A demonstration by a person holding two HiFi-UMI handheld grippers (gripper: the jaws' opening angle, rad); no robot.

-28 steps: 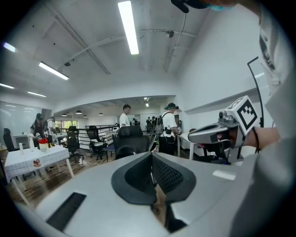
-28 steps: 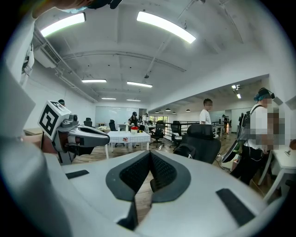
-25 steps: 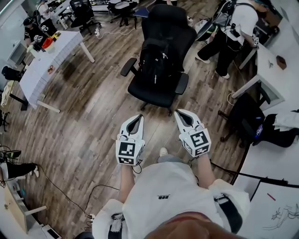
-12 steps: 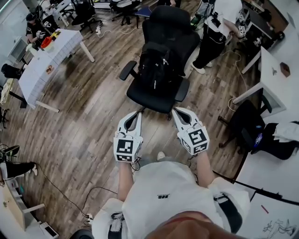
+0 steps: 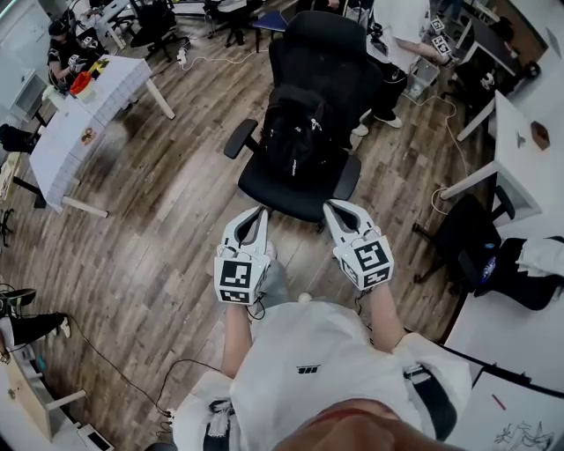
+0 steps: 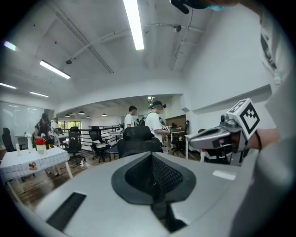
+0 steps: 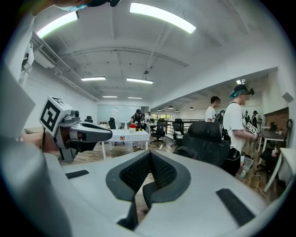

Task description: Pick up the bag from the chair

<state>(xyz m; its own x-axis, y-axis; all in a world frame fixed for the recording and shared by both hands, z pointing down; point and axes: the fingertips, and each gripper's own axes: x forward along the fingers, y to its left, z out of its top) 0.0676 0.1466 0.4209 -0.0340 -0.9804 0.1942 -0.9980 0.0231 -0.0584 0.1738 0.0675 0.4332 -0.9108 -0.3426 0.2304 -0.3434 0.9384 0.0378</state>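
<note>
Here's the black bag [image 5: 295, 132], a backpack, sitting upright on the seat of the black office chair [image 5: 328, 55] and leaning on its backrest, straps facing the camera. Nothing is touching it. The chair's two armrests flank the bag on either side, and the seat's front edge points toward the person carrying the grippers.

Just short of that front edge, the left gripper [image 5: 258, 212] and the right gripper [image 5: 334, 208] are held side by side, both pointed at the chair, the left one toward its left armrest side and the right one toward its right. Neither has reached the seat. The left gripper view shows its jaws pressed together with nothing between them, and the chair's backrest rises just beyond them. The right gripper view says the same: jaws closed, empty, with the chair standing ahead and a little to the right.

Outward from the chair: plank wooden floor [image 5: 167, 220] all round it. Behind the chair, to the right, a person in a white top [image 5: 398, 22] stands by it. Well off to the chair's left, a white table [image 5: 84, 132] carries a few small items at its far end. To the chair's right is a white desk [image 5: 520, 154], with a dark bundle [image 5: 463, 231] on the floor below it.
</note>
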